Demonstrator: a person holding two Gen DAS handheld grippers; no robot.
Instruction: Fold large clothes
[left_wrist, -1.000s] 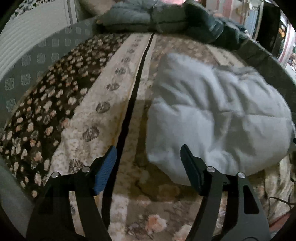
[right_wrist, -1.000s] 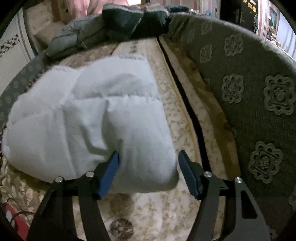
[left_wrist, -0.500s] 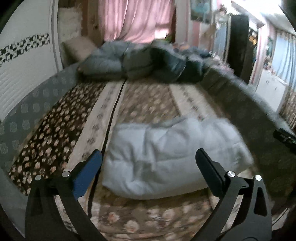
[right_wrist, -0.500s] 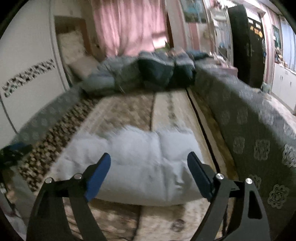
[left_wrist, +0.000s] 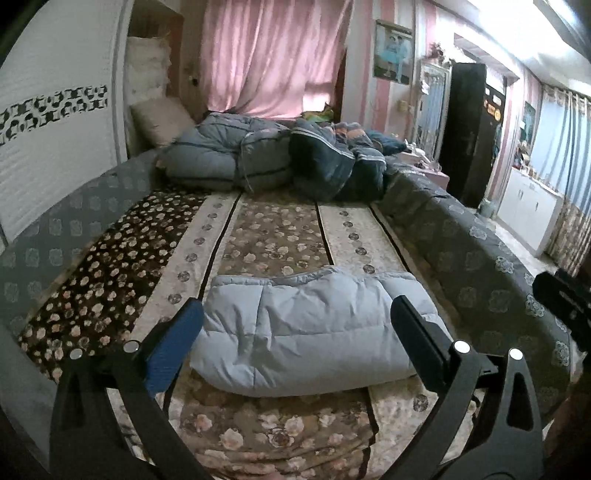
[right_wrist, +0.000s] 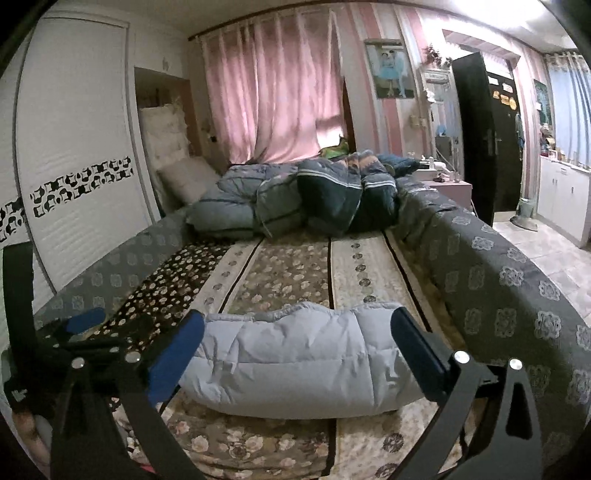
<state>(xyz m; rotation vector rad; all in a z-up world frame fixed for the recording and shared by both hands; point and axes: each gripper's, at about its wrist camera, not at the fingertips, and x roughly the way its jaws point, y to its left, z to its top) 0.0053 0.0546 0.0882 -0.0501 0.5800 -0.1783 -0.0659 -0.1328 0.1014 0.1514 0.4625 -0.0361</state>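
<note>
A pale blue quilted puffer garment (left_wrist: 314, 332), folded into a plump rectangular bundle, lies on the near half of a bed (left_wrist: 273, 229) covered in a floral, striped brown-and-cream spread. In the left wrist view it sits at about 6 o'clock from the picture's centre, and in the right wrist view (right_wrist: 295, 354) it holds the same low central spot, lying crosswise to the stripes.

The left hand-held gripper (left_wrist: 295, 339) hangs above the near edge of the bundle, its blue-padded jaws spread fully wide with nothing between them and no pad touching the fabric. The right hand-held gripper (right_wrist: 299, 347) has just been opening and likewise stands spread wide and empty, clear of the garment. In the right wrist view the left hand-held gripper (right_wrist: 85, 321) shows at 9 o'clock, well apart from the bundle.

At 12 o'clock, at the far end of the bed, a heap of grey and dark blue quilts (left_wrist: 280, 158) is piled up. Behind it hang pink curtains (left_wrist: 273, 55). A white wardrobe door with a black patterned band (right_wrist: 77, 184) stands at 9 o'clock, and a black door (right_wrist: 487, 140) at 2 o'clock.
</note>
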